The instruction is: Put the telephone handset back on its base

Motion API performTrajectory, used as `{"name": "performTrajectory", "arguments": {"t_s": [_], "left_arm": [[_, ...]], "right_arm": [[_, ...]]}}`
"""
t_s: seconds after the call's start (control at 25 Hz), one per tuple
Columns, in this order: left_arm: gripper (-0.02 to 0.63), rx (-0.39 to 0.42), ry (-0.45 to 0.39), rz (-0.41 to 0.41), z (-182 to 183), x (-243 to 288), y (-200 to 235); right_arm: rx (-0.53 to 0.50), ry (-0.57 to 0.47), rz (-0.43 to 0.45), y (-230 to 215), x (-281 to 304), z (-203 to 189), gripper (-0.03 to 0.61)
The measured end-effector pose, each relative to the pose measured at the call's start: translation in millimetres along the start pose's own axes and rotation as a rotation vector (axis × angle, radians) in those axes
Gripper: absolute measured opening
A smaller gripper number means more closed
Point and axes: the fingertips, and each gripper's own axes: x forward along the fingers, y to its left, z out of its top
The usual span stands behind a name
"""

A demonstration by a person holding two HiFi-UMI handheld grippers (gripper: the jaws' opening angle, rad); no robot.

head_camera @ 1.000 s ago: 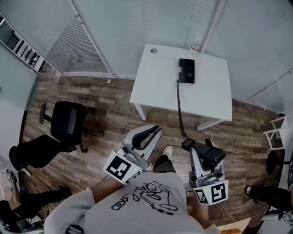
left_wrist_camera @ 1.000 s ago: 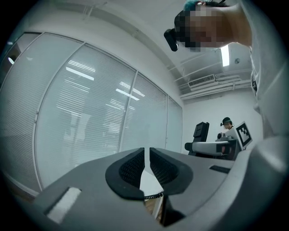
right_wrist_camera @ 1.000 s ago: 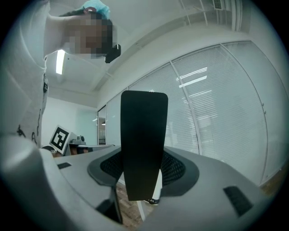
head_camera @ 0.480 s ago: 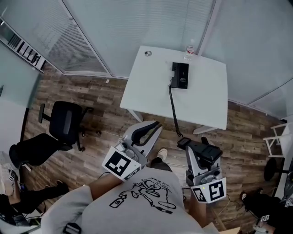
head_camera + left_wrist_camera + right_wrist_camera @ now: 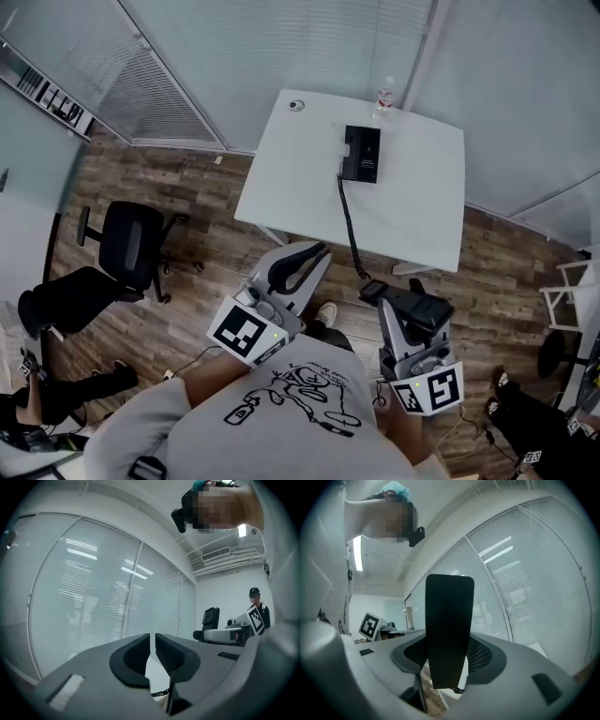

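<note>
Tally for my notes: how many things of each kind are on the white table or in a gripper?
Telephone base: 1
Bottle: 1
Small round item: 1
Coiled cord: 1
Handset, clamped in the right gripper: 1
Total: 5

Black office chair (image 5: 131, 248), water bottle (image 5: 384, 97)

The bench (image 5: 412, 202) top is smooth matt white, the floor (image 5: 178, 187) grainy wood plank. The handset (image 5: 449, 634) is black plastic (faintly glossy). The left claw (image 5: 152, 651) and right claw (image 5: 401, 302) are matt grey plastic, with black ribbed pads (image 5: 137, 657).
</note>
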Motion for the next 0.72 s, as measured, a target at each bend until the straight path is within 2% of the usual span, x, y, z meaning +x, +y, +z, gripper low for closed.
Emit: {"name": "performTrajectory", "arguments": {"t_s": [0.44,0.72], "left_arm": [[0.035,-0.024,0.011,0.0,-8.6,29.9,25.4],[0.035,-0.023,-0.016,0.001,2.1,53.4,60.8]], "right_arm": [[0.009,0.012,-0.009,-25.4,25.1,-3.4,0.204],[0.008,0.05,-0.001,-38.1,64.3,-6.3,0.204]]}}
